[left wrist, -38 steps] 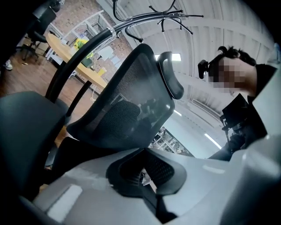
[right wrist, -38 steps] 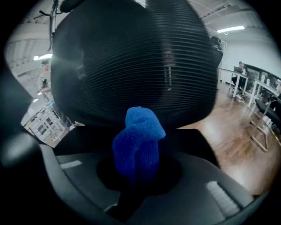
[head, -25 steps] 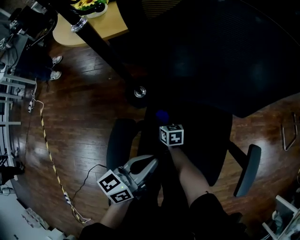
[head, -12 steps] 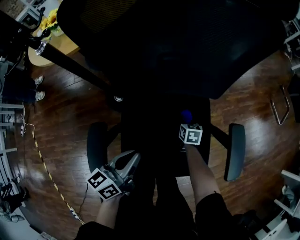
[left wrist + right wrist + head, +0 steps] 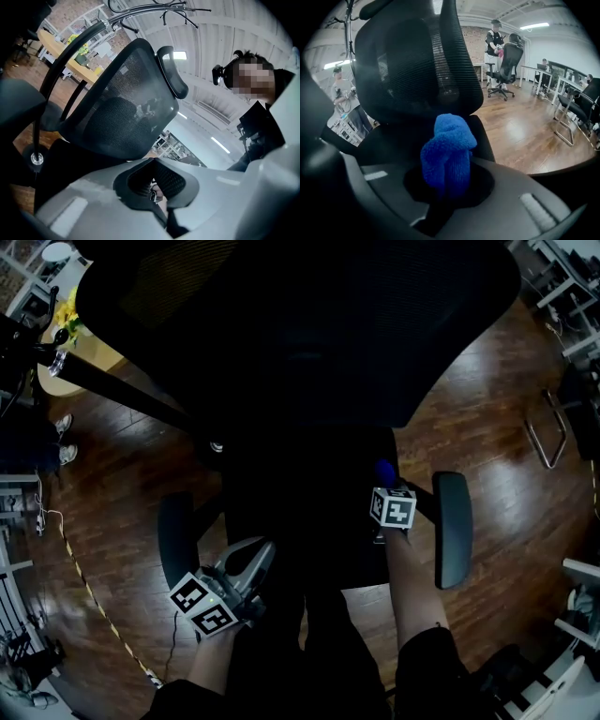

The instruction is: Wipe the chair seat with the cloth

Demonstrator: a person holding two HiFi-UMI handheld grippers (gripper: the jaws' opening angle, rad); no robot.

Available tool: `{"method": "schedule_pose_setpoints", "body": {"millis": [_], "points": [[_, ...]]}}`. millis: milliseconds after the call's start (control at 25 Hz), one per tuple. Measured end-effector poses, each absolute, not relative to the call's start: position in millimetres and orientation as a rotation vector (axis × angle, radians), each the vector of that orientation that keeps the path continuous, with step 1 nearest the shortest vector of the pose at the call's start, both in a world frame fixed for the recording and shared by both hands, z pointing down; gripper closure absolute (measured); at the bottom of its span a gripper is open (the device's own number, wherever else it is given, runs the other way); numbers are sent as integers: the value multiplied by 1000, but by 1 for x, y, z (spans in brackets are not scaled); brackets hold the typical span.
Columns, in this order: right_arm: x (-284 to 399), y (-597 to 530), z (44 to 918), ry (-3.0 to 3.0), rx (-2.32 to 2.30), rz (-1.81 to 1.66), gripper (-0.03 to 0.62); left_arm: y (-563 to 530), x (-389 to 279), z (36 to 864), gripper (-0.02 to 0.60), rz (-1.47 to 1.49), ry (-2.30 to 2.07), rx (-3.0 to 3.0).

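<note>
A black office chair's seat (image 5: 309, 512) stands on a dark wooden floor (image 5: 122, 484) in an open-plan office. The right gripper (image 5: 386, 484) pinches a bunched blue cloth (image 5: 447, 150) at the seat's right edge. The left gripper (image 5: 258, 554), jaws together and empty, is at the near left.

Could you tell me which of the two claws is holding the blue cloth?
The right claw, shut on the blue cloth; the left claw is shut with nothing in it.

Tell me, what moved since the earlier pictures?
The right gripper, shut on the blue cloth, slid rightward across the chair seat, toward the armrest on the person's right. The left gripper stayed shut and empty by the seat's front left.
</note>
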State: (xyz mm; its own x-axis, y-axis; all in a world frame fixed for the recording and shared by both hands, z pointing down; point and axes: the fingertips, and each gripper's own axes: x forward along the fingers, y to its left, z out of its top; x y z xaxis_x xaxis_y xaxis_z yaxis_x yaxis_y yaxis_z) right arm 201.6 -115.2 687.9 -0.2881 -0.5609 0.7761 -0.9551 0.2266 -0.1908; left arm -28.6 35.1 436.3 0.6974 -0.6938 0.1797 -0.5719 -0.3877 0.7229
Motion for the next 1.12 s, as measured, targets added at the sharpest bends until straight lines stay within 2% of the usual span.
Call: {"method": "schedule_pose_setpoints", "body": {"millis": [160, 280, 600, 800, 960, 1120], "points": [[203, -118, 687, -1949, 1393, 898, 559, 39, -38, 438, 591, -212, -985, 2085], [179, -118, 681, -1991, 1366, 914, 559, 45, -48, 438, 591, -235, -1011, 2068], [-47, -69, 660, -2280, 880, 1000, 559, 67, -80, 424, 591, -323, -1097, 2040], [-146, -12, 661, -2324, 607, 985, 559, 81, -96, 417, 591, -378, -1162, 2007], [-180, 28, 679, -2308, 461, 973, 559, 91, -107, 418, 591, -393, -1188, 2003], [-175, 34, 686, -2360, 491, 918, 559, 100, -112, 423, 591, -389, -1202, 1998]]}}
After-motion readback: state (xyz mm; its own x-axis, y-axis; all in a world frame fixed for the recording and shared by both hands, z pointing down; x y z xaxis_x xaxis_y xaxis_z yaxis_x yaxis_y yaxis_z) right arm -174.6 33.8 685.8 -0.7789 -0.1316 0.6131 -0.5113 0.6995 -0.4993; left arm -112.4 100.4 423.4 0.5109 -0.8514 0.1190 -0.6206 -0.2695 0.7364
